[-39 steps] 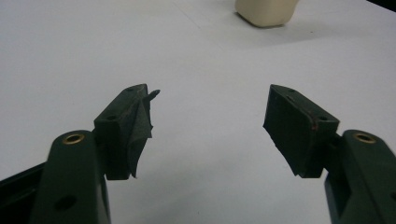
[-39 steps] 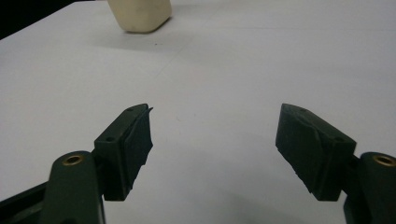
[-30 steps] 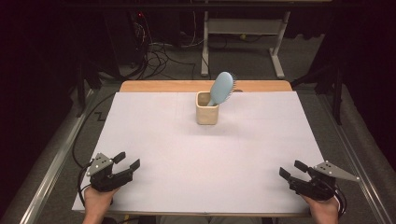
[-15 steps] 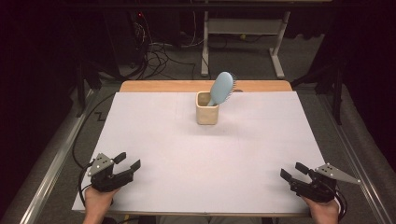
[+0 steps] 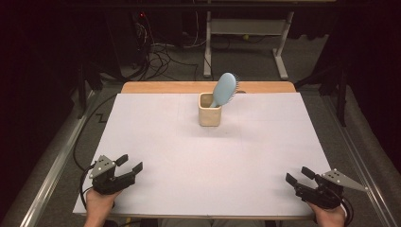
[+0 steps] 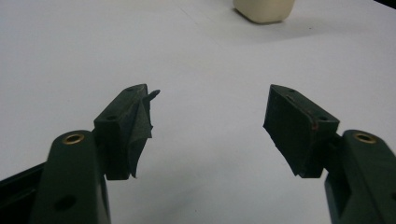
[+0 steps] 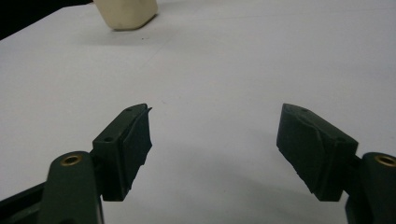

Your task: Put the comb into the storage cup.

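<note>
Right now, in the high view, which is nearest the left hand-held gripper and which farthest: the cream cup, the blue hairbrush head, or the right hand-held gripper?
From the left hand-held gripper:
1. Cream cup, table's far middle.
2. Blue hairbrush head, above the cup.
3. Right hand-held gripper, opposite near corner.

A broad stretch of bare white table top (image 5: 208, 161) is left open between the near edge and the far half, so that passage is offered from either near corner toward the middle. The one obstacle on the surface is formed by the cream cup (image 5: 209, 109), set near the far edge, with the blue hairbrush (image 5: 224, 89) leaning out of it up and to the right. Open surface is left on both sides of the cup.
</note>
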`<state>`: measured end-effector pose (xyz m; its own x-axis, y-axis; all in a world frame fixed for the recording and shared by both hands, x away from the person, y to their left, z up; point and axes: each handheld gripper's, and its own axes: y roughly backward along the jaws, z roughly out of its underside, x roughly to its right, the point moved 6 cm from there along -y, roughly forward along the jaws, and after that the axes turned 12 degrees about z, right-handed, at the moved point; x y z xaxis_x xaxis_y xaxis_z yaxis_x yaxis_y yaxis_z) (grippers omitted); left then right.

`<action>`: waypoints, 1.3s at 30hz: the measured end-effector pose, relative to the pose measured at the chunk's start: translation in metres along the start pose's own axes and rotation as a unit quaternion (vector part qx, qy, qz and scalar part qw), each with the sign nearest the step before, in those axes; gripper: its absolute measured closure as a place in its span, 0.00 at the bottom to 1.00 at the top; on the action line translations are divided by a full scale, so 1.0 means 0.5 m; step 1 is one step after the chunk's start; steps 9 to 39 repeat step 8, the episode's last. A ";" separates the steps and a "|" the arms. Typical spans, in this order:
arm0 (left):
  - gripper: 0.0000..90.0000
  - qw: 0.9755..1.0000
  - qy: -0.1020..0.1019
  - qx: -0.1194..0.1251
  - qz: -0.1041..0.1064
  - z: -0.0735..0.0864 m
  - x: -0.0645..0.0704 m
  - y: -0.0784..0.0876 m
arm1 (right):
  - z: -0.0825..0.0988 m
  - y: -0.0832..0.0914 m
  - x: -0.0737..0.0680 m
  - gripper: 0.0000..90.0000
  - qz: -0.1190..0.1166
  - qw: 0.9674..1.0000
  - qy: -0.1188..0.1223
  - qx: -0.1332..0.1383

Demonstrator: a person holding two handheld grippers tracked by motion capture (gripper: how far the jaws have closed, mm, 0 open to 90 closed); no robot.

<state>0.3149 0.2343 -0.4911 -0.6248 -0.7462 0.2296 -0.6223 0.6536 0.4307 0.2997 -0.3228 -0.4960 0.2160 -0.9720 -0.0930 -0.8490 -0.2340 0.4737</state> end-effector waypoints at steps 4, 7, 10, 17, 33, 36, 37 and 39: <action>0.36 1.000 0.001 0.001 0.000 0.000 0.000 0.000 | 0.000 0.000 -0.001 0.30 -0.001 1.000 0.001 0.001; 0.36 1.000 0.001 0.001 0.001 0.000 0.000 0.000 | -0.001 0.000 0.000 0.29 0.000 1.000 0.002 0.004; 0.36 1.000 0.001 0.001 0.001 0.000 0.000 0.000 | -0.001 0.000 0.000 0.29 -0.001 1.000 0.000 0.004; 0.36 1.000 0.001 0.001 0.001 0.000 0.000 0.000 | -0.001 0.000 0.000 0.29 -0.001 1.000 0.000 0.004; 0.36 1.000 0.001 0.001 0.001 0.000 0.000 0.000 | -0.001 0.000 0.000 0.29 -0.001 1.000 0.000 0.004; 0.36 1.000 0.001 0.001 0.001 0.000 0.000 0.000 | -0.001 0.000 0.000 0.29 -0.001 1.000 0.000 0.004; 0.36 1.000 0.001 0.001 0.001 0.000 0.000 0.000 | -0.001 0.000 0.000 0.29 -0.001 1.000 0.000 0.004; 0.36 1.000 0.001 0.001 0.001 0.000 0.000 0.000 | -0.001 0.000 0.000 0.29 -0.001 1.000 0.000 0.004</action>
